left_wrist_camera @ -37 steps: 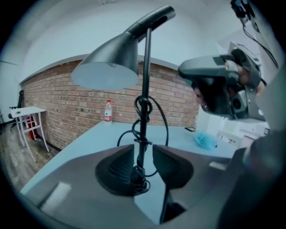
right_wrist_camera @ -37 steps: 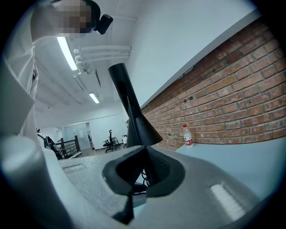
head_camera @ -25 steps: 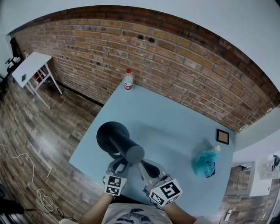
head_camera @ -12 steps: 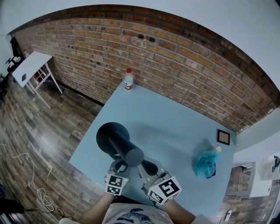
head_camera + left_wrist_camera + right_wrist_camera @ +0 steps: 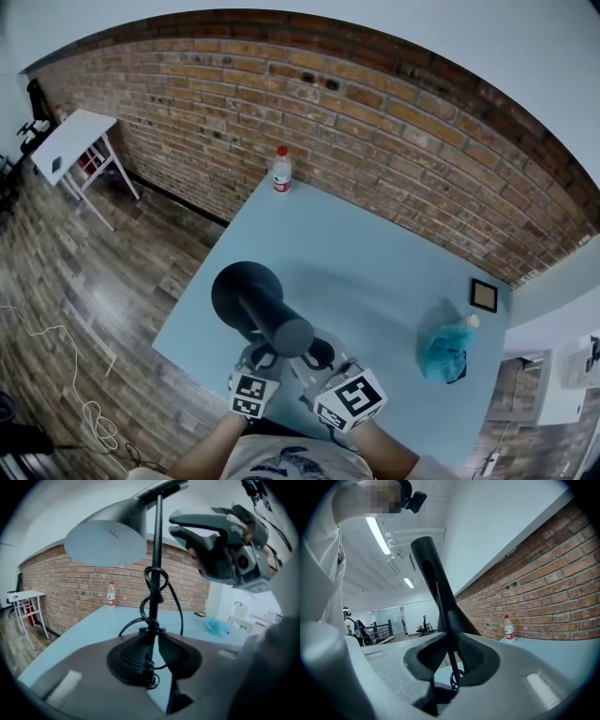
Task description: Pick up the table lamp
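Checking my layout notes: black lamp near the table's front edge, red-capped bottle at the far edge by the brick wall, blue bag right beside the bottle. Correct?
No: the head view shows the blue bag far from the bottle, on the right side of the table by a small framed square. The lamp and the bottle are placed as you say.

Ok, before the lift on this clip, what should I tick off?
1. Left gripper fingers closed on the table lamp's stem: ok.
2. Right gripper holding too: not ok; its fingers are opening, stem loose between them.
3. Cord wound on the stem: ok.
4. Lamp base on the table or lifted: cannot tell, hidden.
5. Water bottle and blue plastic bag well away from the lamp: ok.
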Demonstrator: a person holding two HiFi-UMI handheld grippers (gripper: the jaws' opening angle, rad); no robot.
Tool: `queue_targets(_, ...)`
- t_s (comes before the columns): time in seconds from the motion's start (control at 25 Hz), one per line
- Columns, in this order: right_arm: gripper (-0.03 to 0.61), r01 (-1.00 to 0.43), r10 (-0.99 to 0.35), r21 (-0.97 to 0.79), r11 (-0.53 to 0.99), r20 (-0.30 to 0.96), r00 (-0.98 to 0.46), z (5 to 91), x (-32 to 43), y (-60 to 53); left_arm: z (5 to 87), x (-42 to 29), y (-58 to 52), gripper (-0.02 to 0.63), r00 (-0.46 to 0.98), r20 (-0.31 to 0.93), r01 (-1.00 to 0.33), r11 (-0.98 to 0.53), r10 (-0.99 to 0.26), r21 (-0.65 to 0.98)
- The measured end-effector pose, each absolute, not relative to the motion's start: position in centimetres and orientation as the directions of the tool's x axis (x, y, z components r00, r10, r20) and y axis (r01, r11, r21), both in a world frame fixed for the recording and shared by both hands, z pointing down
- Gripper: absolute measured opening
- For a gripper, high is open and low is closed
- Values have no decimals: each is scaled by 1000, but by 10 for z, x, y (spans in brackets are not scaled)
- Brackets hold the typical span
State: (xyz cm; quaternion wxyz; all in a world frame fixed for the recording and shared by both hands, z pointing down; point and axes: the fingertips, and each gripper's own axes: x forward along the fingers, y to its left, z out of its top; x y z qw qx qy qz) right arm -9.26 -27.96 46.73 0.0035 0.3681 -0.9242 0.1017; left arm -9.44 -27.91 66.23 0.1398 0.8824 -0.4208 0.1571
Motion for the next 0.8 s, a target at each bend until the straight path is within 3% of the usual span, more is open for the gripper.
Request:
queue_targets(0.28,72,-653,-657,-188,733,53,-752,459,-102,-282,662,-94,-279,68,601,398,-783,-610,-693,121)
queue_targets(0.36,112,-646,-650,-175,743,43,-759,456,-106,-284,663,-93,-279,69,608,395,-779,-614,-689,127)
queue_targets(0.8,107,-598,-605,-199,776,32,-796,458,-119,-293,669,-90,-282,69,654,357,-747,-645,-667,162)
